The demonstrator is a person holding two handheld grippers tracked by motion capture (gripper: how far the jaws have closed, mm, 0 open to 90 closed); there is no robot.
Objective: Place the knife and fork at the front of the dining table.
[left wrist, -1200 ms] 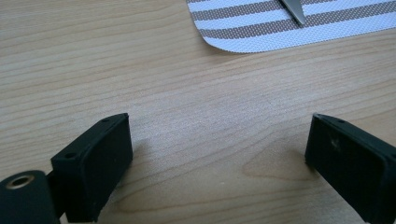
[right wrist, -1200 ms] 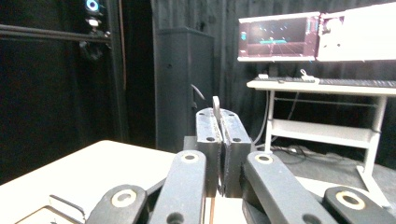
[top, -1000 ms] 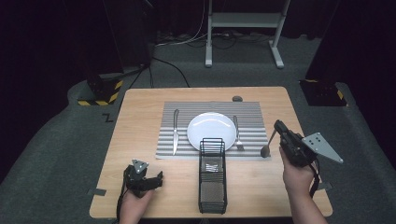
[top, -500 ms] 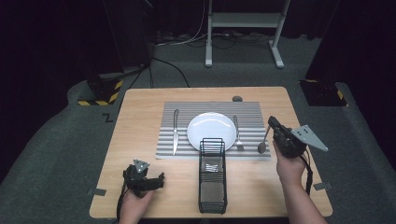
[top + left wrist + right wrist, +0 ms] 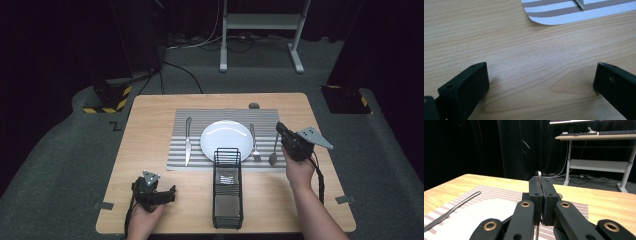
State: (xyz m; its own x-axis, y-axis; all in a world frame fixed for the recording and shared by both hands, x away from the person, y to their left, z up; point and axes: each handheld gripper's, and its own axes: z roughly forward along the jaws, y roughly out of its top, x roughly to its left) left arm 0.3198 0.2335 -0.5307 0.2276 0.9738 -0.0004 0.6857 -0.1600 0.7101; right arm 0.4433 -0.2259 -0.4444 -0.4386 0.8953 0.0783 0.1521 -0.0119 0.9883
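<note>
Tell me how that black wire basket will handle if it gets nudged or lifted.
The black wire basket stands tall on a narrow base, so a push near its top would probably tip it. Its open mesh suggests it is light and stiff. Cutlery inside would likely rattle and shift.

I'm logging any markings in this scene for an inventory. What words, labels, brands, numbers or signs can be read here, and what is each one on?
"Z": a dark mark on the grey floor left of the wooden table.
Black and yellow hazard stripes, no wording: on the stand base beyond the table's far left corner.
Nothing readable on the plate, placemat, cutlery or wire basket.
</note>
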